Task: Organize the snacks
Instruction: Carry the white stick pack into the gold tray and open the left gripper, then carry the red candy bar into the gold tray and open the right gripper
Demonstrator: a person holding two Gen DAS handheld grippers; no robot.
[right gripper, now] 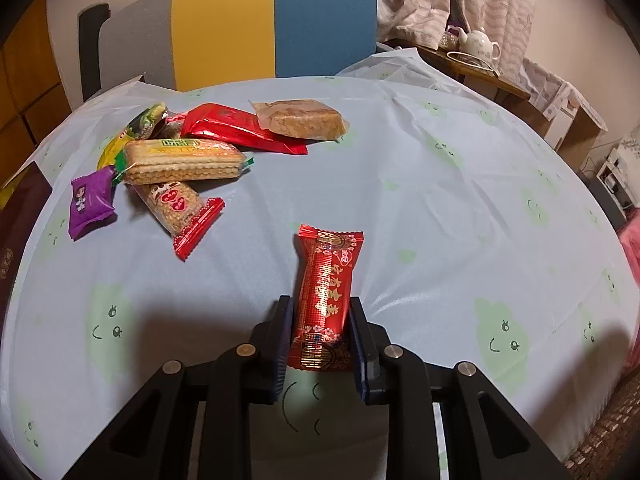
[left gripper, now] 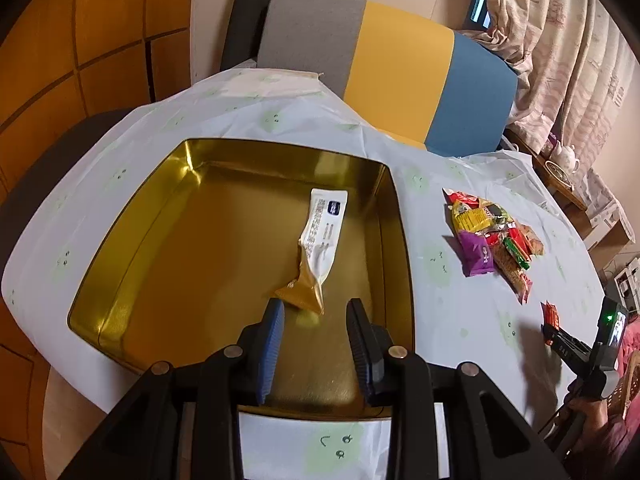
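Dim, warm indoor light, glare on the gold tin, soft shadows on the tablecloth, strong fisheye bending and dark corners.

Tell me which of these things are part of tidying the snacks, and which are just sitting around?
Part of the job:
- gold tin
- white-and-gold packet lying in the tin
- red snack gripped by the right gripper
- snack pile on the tablecloth
- left gripper, holding nothing

Just lying about:
- striped chair
- teapot
- curtain
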